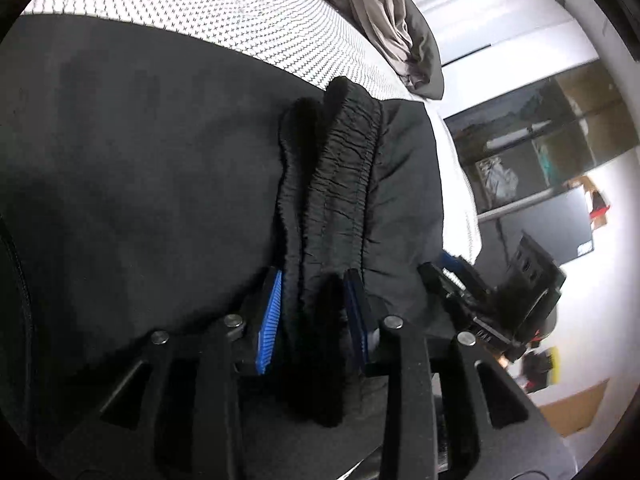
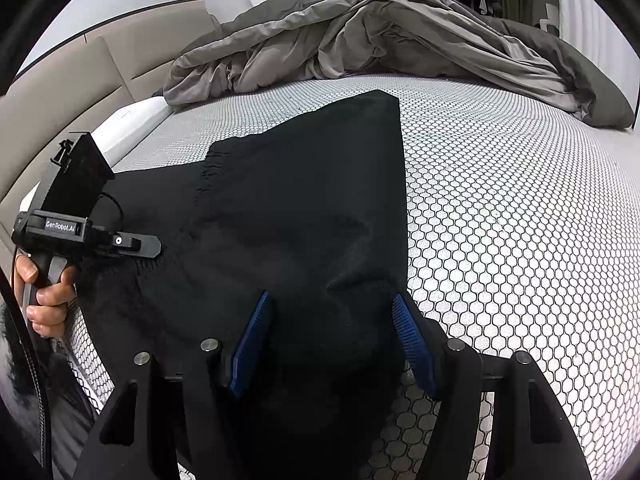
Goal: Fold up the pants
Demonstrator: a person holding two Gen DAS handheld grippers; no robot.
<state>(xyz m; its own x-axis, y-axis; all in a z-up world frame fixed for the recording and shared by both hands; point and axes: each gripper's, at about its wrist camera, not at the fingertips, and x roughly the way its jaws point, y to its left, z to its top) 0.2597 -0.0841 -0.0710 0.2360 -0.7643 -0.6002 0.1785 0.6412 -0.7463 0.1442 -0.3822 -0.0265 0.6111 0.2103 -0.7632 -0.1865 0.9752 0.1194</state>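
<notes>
Black pants [image 2: 304,208] lie spread on a bed with a white honeycomb-patterned mattress [image 2: 520,208]. My left gripper [image 1: 316,312] is shut on the gathered elastic waistband [image 1: 344,168], bunched between its blue pads [image 1: 270,320]. It also shows at the left of the right wrist view [image 2: 152,248], at the pants' left edge. My right gripper [image 2: 332,340] is open, its blue fingers [image 2: 250,344] straddling the near edge of the black fabric. The right gripper shows in the left wrist view [image 1: 460,280], close beside the left one.
A crumpled grey duvet [image 2: 380,36] is heaped at the far side of the bed. A beige padded headboard [image 2: 72,92] runs along the left. Beyond the bed edge are shelves [image 1: 540,140] and a cardboard box [image 1: 572,412] on the floor.
</notes>
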